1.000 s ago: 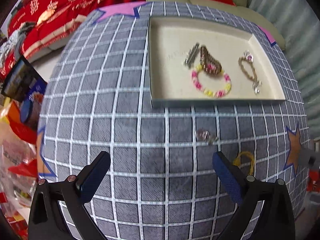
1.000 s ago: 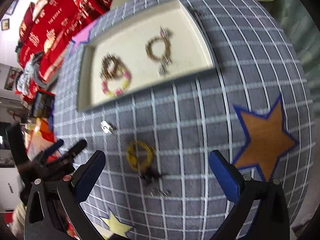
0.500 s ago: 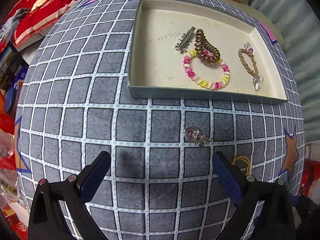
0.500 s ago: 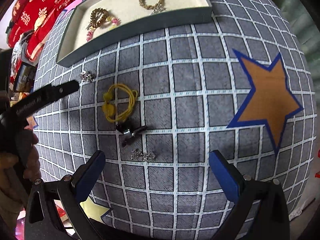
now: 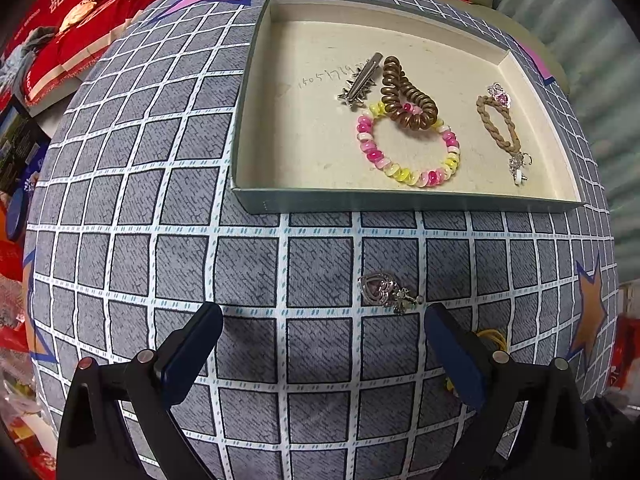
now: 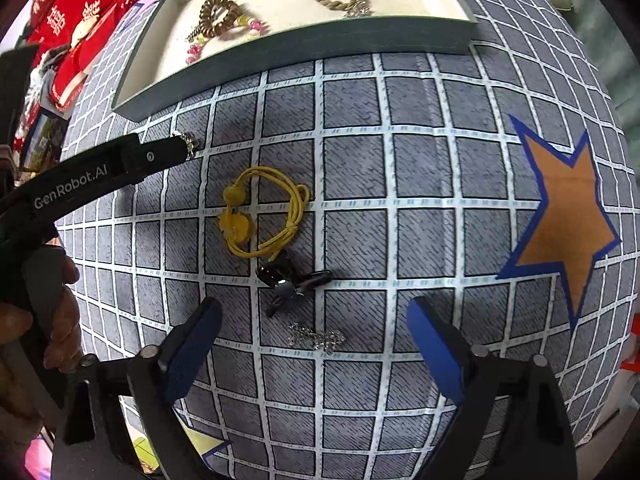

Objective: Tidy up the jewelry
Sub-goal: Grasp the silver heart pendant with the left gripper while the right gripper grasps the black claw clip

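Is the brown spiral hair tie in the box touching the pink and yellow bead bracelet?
Touching. In the left wrist view, the brown spiral hair tie lies across the top of the bead bracelet, covering part of its ring, inside the box.

Both views are evenly bright, light seemingly from overhead. The fisheye lens bulges the checked cloth (image 5: 248, 272) and darkens the corners. Soft shadows lie just ahead of each gripper's fingers; edges blur, centres stay sharp.
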Demonstrator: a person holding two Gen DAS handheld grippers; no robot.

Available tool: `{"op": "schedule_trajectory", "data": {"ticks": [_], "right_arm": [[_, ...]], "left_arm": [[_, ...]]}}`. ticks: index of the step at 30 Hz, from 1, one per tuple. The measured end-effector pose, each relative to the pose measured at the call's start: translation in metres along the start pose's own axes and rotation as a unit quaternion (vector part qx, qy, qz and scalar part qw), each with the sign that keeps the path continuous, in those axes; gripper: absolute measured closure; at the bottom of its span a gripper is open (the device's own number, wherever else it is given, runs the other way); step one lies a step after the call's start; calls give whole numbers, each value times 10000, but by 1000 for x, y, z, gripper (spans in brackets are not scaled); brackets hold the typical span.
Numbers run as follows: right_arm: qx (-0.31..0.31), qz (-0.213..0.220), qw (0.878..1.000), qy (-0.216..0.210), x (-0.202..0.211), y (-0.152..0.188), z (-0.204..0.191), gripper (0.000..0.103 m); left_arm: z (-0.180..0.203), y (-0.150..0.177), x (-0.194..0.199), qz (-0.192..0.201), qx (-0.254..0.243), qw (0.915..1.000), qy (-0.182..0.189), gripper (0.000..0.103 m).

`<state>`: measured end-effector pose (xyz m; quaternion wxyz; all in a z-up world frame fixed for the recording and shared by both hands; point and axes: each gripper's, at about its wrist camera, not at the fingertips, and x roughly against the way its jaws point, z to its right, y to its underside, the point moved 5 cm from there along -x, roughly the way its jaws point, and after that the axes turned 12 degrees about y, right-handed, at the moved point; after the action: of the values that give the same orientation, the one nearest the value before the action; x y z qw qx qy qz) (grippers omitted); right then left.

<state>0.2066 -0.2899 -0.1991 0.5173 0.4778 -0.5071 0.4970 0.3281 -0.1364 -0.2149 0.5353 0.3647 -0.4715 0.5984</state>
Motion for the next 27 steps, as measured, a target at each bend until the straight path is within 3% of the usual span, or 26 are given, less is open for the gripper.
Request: {"op": "schedule_trajectory", "data": {"ticks": [3,6,10,17,21,24,27], "right_arm": [[-5,-66,10000,43,-4,0,-3,20],[-23,-15,9999,131,-5,-4,-9,22],[-16,15,9996,278,-5,-8,-14,30],[109,77,9984,552,-1,-18,-26,61],[158,78,9980,606,-1,-21,-31,64],[131,69,9983,556,0,-20,-30,64],[68,30,9991,425,1,-16,-21,64]], "left_arm": [[2,-3,-4,46,-71,10000,-10,0],[6,-6,-8,9,-118,9999,-13,9],[14,-5,-14,-8,-191,9998,-83,14],[23,-3,-16,7,-385,9991,-188,24],[24,1,-14,34,-463,9986,-235,39],[26,3,-11,77,-545,9983,-196,63],[25,3,-8,88,-485,9988,15,66]]}}
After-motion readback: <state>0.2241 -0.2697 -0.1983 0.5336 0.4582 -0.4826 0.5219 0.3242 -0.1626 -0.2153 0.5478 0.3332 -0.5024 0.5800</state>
